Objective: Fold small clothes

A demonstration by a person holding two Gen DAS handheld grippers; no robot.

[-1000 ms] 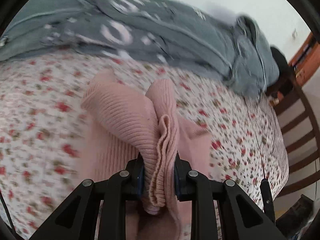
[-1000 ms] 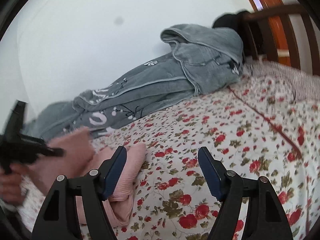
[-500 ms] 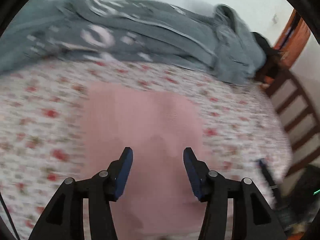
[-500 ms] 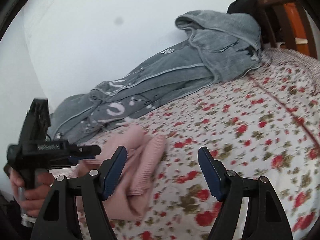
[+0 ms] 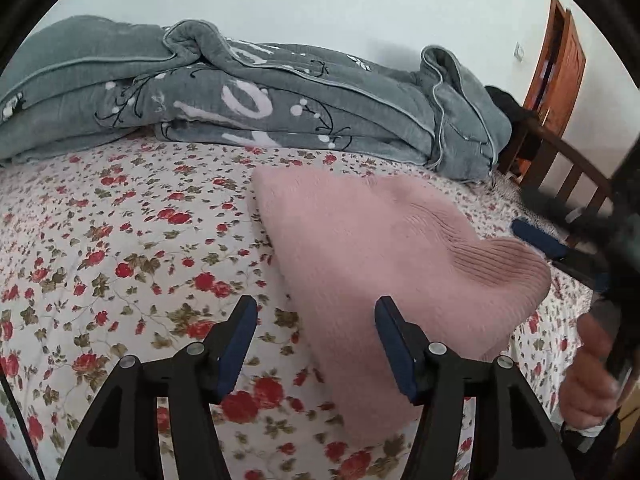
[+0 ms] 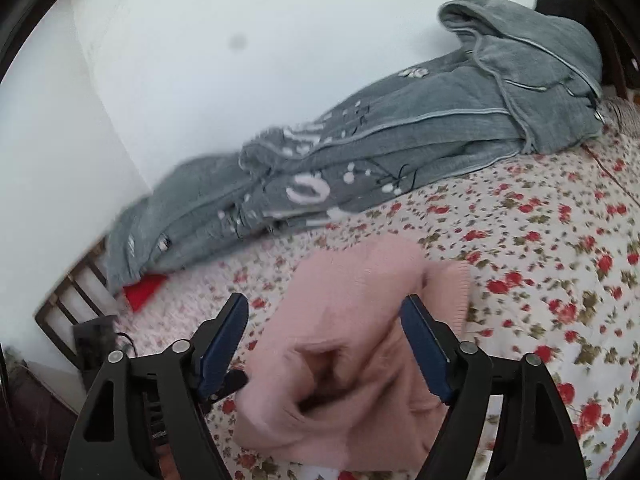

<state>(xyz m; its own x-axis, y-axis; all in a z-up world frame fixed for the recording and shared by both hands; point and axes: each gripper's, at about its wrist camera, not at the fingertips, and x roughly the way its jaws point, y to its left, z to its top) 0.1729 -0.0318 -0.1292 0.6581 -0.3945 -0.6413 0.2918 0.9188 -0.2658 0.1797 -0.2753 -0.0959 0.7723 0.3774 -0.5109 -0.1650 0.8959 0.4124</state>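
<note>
Between and beyond our left gripper's [image 5: 316, 334] parted jaws lies the pink ribbed knit garment [image 5: 384, 248], loosely folded on the white bedsheet printed with red roses [image 5: 120, 256]. These jaws have just been opening; they grasp nothing, the left finger over bare sheet and the right one over the knit's near edge. Our right gripper [image 6: 324, 330] is also spread and has just widened a little; the same garment [image 6: 360, 344] sits bunched between and below its fingers, with no pad pressing it.

Only the left wrist view shows the other handheld tool, blurred at the far right, the hand [image 5: 592, 376] gripping it, and a brown wooden door [image 5: 556, 64]. Only the right wrist view shows a red item [image 6: 142, 290] tucked under the grey quilted blanket's [image 6: 400, 148] left end. That blanket [image 5: 248, 108] runs along the wall, ahead of both jaws.
</note>
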